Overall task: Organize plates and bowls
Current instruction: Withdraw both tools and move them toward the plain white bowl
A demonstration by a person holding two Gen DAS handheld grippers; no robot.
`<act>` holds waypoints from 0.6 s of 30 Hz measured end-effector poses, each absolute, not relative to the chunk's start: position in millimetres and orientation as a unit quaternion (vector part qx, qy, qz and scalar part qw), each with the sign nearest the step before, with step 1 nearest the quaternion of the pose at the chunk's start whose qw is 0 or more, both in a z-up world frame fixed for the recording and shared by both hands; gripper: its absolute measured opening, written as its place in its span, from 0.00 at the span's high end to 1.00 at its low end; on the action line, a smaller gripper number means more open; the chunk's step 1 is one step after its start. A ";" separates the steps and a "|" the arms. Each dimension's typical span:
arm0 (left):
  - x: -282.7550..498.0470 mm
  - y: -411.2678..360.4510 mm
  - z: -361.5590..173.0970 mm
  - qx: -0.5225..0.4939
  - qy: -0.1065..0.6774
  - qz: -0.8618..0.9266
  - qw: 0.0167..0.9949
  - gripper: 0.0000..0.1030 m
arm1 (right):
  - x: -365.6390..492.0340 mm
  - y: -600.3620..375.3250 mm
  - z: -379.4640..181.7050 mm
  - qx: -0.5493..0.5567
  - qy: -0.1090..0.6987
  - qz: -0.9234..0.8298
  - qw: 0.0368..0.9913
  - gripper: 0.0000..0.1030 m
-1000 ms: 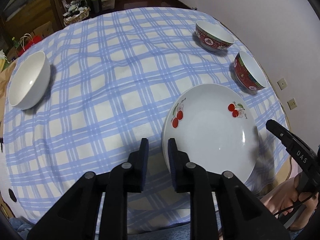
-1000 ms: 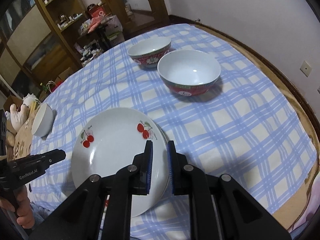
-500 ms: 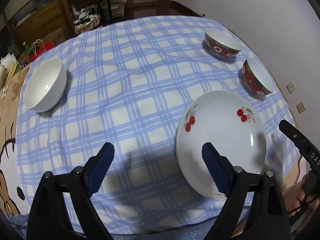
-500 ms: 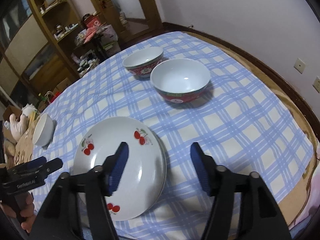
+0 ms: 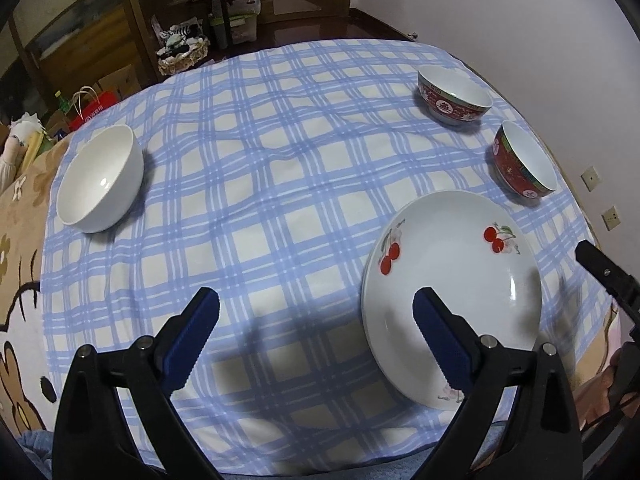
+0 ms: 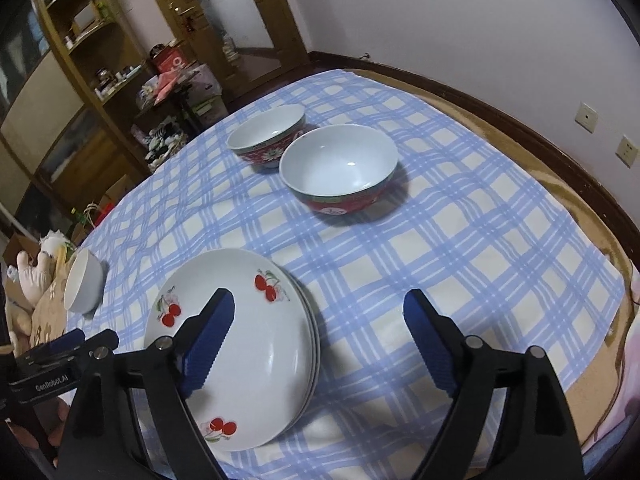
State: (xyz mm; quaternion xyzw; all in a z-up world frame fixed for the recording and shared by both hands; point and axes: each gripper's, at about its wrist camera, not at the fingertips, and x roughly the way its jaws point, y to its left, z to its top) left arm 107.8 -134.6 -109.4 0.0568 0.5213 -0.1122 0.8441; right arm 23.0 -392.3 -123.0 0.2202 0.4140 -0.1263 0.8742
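Round table [image 5: 280, 168] under a blue-and-cream checked cloth, filling most of both views.

Left gripper [image 5: 316, 334] at the bottom of the left wrist view, jaws spread wide and opening, nothing between them but cloth; blue-padded fingers [image 5: 192, 336] apart, the right-hand one overlapping the near rim of the plates without pressing on them. Same gripper [image 6: 64, 354] at the lower left edge of the right wrist view, held by a hand [image 6: 56, 420] only partly seen.

Right gripper [image 6: 320, 340] at the bottom of the right wrist view, jaws also wide and opening, empty; its left-hand finger in front of the plates, its right-hand finger over bare cloth. Part of it [image 5: 608, 280] at the right edge of the left wrist view.

Stack of white round plates with red cherry prints [image 5: 452, 276] lying flat on the cloth, lower right of the left wrist view, lower left of centre in the right wrist view [image 6: 256, 328]; layered rims visible on its right side there, free of both grippers.

Plain white ceramic bowl [image 5: 100, 178] upright at the left of the left wrist view, well apart from the plates; small at the left edge of the right wrist view [image 6: 84, 286].

Two red-patterned bowls with white insides, upper right of the left wrist view: farther one [image 5: 454, 96], nearer one [image 5: 524, 160], near each other, whether touching unclear. In the right wrist view, nearer one [image 6: 340, 170] at centre, farther one [image 6: 266, 136] just behind and to its left.

Wooden cabinet [image 6: 60, 92] with cluttered shelves beyond the table, upper left.
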 end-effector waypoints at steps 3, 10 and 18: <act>109.9 -135.5 -109.2 0.060 0.518 -0.113 0.846 0.07 | 22.2 -395.3 -123.0 0.227 0.410 -0.126 0.874 0.12; 115.9 -134.9 -102.1 0.058 0.510 -0.119 0.850 0.07 | 19.8 -396.1 -116.9 0.231 0.396 -0.111 0.882 0.12; 127.8 -126.2 -69.8 0.089 0.489 -0.107 0.861 0.07 | 42.0 -372.9 -89.1 0.192 0.378 -0.069 0.903 0.12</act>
